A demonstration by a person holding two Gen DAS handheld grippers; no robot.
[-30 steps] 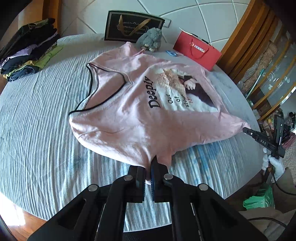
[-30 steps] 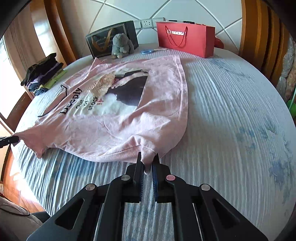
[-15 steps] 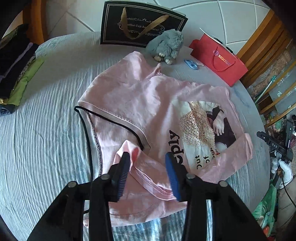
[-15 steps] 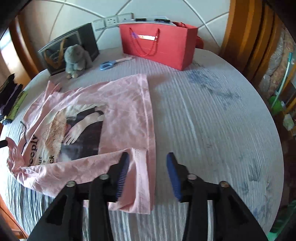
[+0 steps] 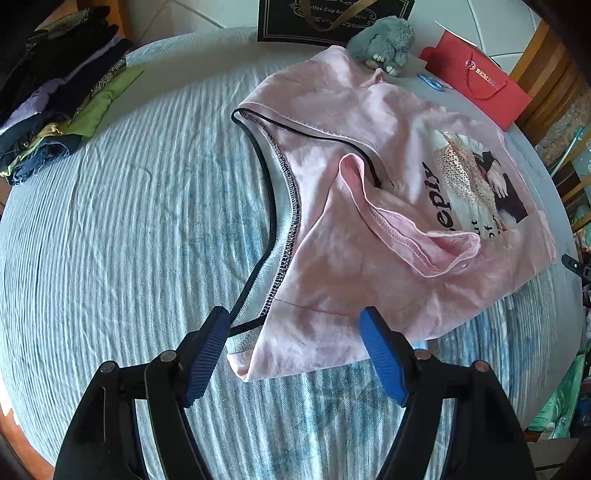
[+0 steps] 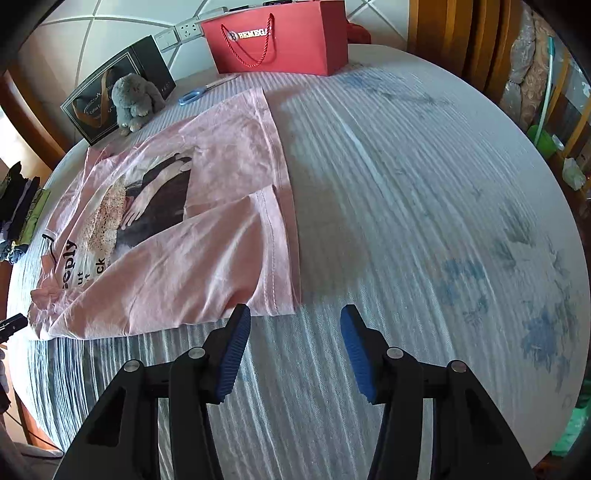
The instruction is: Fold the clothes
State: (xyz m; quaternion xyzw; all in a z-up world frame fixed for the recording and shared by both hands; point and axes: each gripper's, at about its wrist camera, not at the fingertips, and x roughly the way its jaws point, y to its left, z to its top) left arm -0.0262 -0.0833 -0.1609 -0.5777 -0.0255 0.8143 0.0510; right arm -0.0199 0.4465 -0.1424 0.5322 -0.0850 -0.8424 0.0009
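Note:
A pink printed T-shirt lies on the striped blue bedspread, its near side folded over the print, with a sleeve lying on top. My left gripper is open and empty, just above the shirt's near shoulder and black-trimmed collar. In the right wrist view the shirt shows its folded side reaching the hem. My right gripper is open and empty, just off the hem corner, over bare bedspread.
A pile of folded clothes sits at the far left. A black gift bag, a grey plush rabbit, blue scissors and a red gift bag stand along the far edge. Wooden bed frame at right.
Both grippers carried the shirt's near edge over onto the print, let go and opened. They have since drawn back slightly toward the near edge of the folded shirt.

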